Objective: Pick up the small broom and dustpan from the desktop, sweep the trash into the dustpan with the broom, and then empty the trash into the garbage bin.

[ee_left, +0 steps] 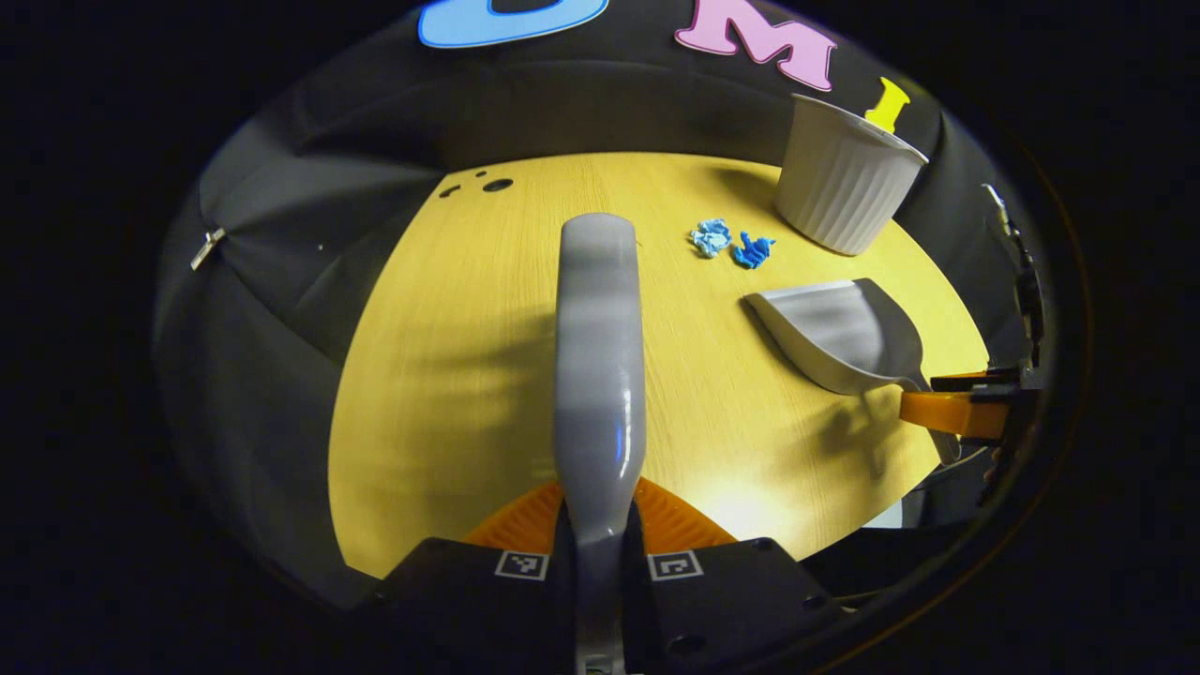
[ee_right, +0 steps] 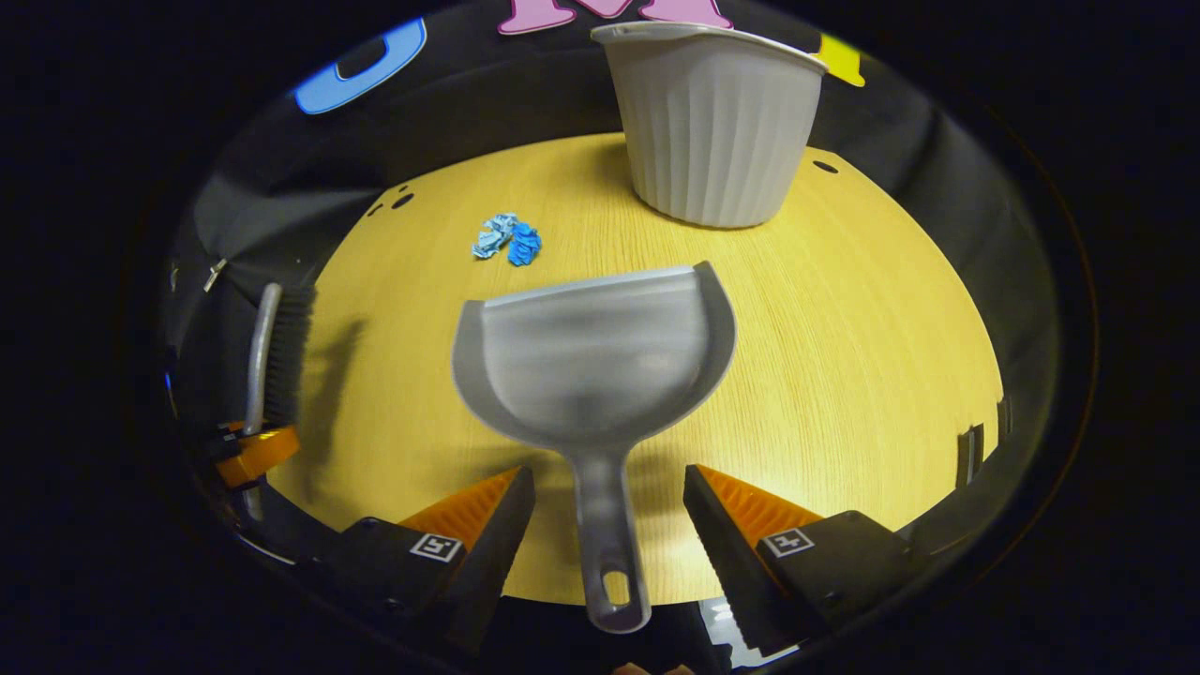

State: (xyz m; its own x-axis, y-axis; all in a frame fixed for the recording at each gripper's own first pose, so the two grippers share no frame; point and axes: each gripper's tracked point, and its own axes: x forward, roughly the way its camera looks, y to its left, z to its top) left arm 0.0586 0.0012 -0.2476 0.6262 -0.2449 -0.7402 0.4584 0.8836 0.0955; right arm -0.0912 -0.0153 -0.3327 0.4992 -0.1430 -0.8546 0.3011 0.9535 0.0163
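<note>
Left gripper view: the broom (ee_left: 600, 366) is being held by the left gripper (ee_left: 600, 548). Its two orange fingers are being pressed tight on the grey handle from both sides. The broom is being pointed forward over the yellow wooden table (ee_left: 450, 375). Shadows are being thrown on the wood beside it. Three small dark holes (ee_left: 487, 183) are being seen near the far edge of the table. Black cloth (ee_left: 281, 262) is being hung all around the table as a wall, and a small silver clip (ee_left: 206, 248) is being seen on it.

Two bits of blue trash (ee_left: 731, 242) are lying on the table, near the white bin (ee_left: 844, 173). The bin is standing upright at the far side of the table. The dustpan (ee_left: 839, 333) is lying flat on the wood, nearer than the trash.

In the right gripper view, the right gripper (ee_right: 609, 520) is being held wide open. The dustpan handle (ee_right: 607, 534) is lying between the fingers, and it is not being touched by them. The pan's open mouth is being turned toward the bin. The trash is lying to the left of the bin, well apart from the pan. The broom with its dark bristles is being seen far to the left.
</note>
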